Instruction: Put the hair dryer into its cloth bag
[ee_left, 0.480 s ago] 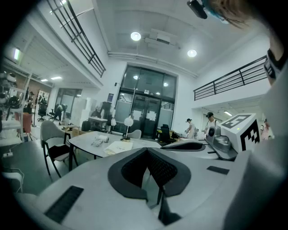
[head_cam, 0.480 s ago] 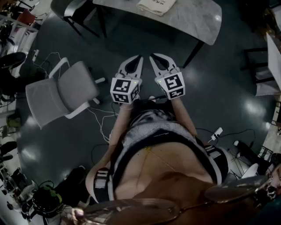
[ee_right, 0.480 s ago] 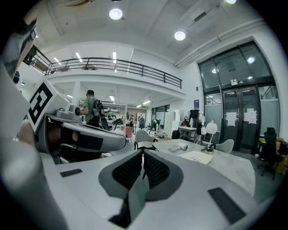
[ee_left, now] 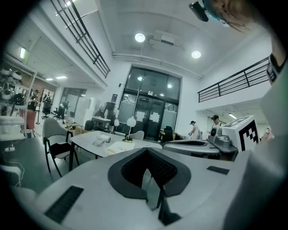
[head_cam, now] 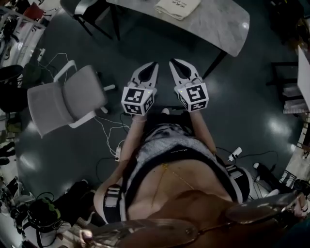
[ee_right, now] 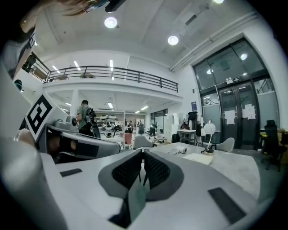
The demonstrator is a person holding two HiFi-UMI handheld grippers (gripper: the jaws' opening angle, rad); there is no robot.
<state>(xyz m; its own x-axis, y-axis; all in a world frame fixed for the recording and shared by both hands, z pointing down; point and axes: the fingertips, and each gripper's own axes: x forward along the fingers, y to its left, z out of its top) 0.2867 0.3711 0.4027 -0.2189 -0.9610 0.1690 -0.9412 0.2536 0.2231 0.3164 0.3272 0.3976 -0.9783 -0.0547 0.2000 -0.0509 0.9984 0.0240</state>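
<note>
Overhead, the head view shows both grippers held side by side above the dark floor, just short of the near edge of the pale table [head_cam: 213, 26], tips pointing toward it. Left gripper [head_cam: 154, 64]: jaws fully together with nothing between them, as its own view confirms. Right gripper [head_cam: 172, 62]: jaws likewise closed on nothing, the ribbed pads drawn up against each other. The cloth bag [head_cam: 178, 7] lies flat on the table toward its far side, well apart from both grippers, and the head view cuts it off at the picture's top edge. The two gripper views, looking nearly level across the table top, add what the head view lacks. A small desk lamp [ee_left: 131, 123] stands on the table just beyond the bag. A small pale object [ee_left: 99, 141] lies on the table to the bag's left, too small to say whether it is the hair dryer. Persons [ee_left: 194, 129] stand well beyond the table. Only the head view shows the grey swivel chair [head_cam: 65, 99] out to the left of the table's near edge, and the white cables [head_cam: 116, 145] on the floor beside the person.
</note>
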